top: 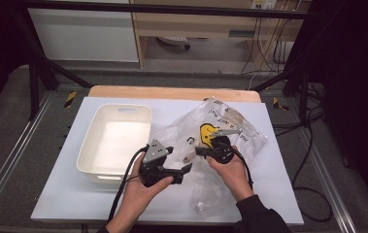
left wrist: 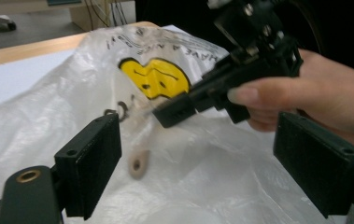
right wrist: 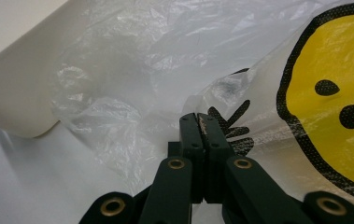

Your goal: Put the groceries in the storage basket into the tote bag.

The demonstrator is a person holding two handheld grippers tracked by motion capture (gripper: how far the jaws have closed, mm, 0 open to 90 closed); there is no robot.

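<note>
Grey floor surrounds the white-topped table. Beyond it stand a wooden shelf unit, white cabinet and hanging cables.

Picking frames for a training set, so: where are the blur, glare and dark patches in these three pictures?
High view: sharp in the middle, glare whitens the floor of the tub, side edges fall into black. Left gripper view: its own jaws are fairly crisp, the plastic bag behind them soft, the right gripper slightly smeared. Right gripper view: shut jaws and the yellow face print sharp, the bag's folds hazy with sheen.
</note>
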